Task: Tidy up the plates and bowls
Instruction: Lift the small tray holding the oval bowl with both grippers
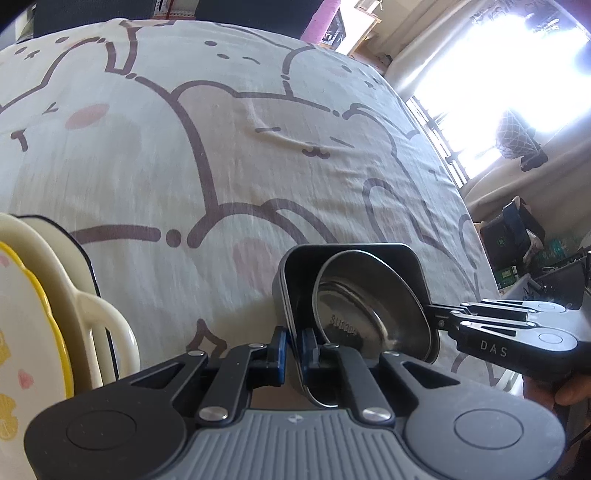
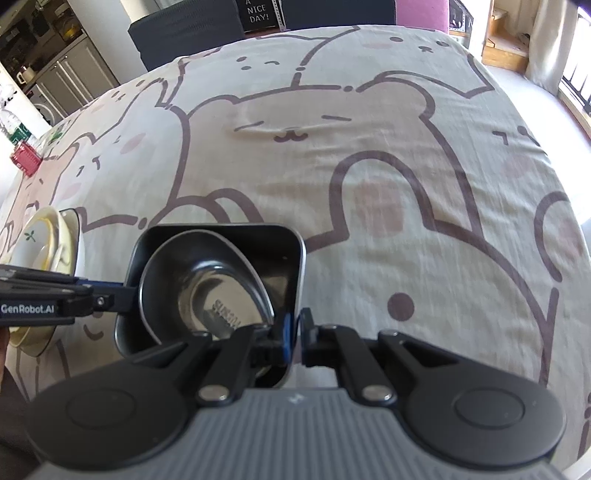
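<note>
A black square dish (image 1: 354, 254) (image 2: 258, 240) holds a round steel bowl (image 1: 369, 306) (image 2: 214, 291) that leans inside it. My left gripper (image 1: 293, 343) is shut on the dish's near wall, blue pads on either side of it. In the same view my right gripper (image 1: 439, 319) comes in from the right and clamps the opposite wall. In the right wrist view my right gripper (image 2: 295, 332) is shut on the dish's right wall, and the left gripper (image 2: 125, 291) bites the left wall. I cannot tell if the dish rests on the cloth.
A stack of cream and yellow-rimmed plates and bowls (image 1: 44, 295) (image 2: 44, 240) stands just left of the dish. The bear-print tablecloth (image 2: 369, 147) covers the table. A red basket (image 2: 25, 158) sits at the far left edge. Dark chairs (image 2: 184, 33) stand behind the table.
</note>
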### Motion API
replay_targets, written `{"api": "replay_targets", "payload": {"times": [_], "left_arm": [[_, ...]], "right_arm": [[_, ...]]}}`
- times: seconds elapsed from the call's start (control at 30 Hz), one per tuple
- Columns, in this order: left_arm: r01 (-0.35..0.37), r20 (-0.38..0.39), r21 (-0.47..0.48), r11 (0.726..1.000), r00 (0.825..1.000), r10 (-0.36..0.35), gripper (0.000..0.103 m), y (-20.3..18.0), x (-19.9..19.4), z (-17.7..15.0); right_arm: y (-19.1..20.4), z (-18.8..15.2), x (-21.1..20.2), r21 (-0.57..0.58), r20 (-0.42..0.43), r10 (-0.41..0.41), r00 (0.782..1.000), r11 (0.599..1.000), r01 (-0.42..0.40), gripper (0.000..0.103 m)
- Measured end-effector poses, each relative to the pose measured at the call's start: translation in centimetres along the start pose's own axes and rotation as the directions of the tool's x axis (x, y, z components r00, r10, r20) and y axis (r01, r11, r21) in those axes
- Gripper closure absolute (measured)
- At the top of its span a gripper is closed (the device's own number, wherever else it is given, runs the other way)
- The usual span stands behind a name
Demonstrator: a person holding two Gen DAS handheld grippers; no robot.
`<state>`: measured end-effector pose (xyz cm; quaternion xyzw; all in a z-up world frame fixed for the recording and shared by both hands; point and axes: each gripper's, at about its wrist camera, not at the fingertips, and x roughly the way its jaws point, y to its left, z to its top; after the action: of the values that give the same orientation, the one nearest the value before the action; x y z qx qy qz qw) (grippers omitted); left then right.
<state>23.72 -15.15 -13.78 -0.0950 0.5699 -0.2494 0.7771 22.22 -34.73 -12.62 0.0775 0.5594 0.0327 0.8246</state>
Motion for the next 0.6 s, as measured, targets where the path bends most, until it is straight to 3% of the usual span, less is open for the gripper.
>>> {"api": "replay_targets", "payload": {"times": [0.4,0.6], "left_arm": [[-0.020,0.010,0.026,0.999,1.000,0.020,0.095,-0.4,-0.1,-0.2],[0.007,0.048,0.041,0.999,0.999,-0.009,0.097,-0.5,-1.7,0.3]], "right_arm": [[0.3,0.1,-0.3,0.006,0.018,-0.018,1.000,1.000,0.018,0.097],[0.3,0.1,-1.5,0.017,0.048,-0.017,0.999,1.000,0.016,0.097]]}}
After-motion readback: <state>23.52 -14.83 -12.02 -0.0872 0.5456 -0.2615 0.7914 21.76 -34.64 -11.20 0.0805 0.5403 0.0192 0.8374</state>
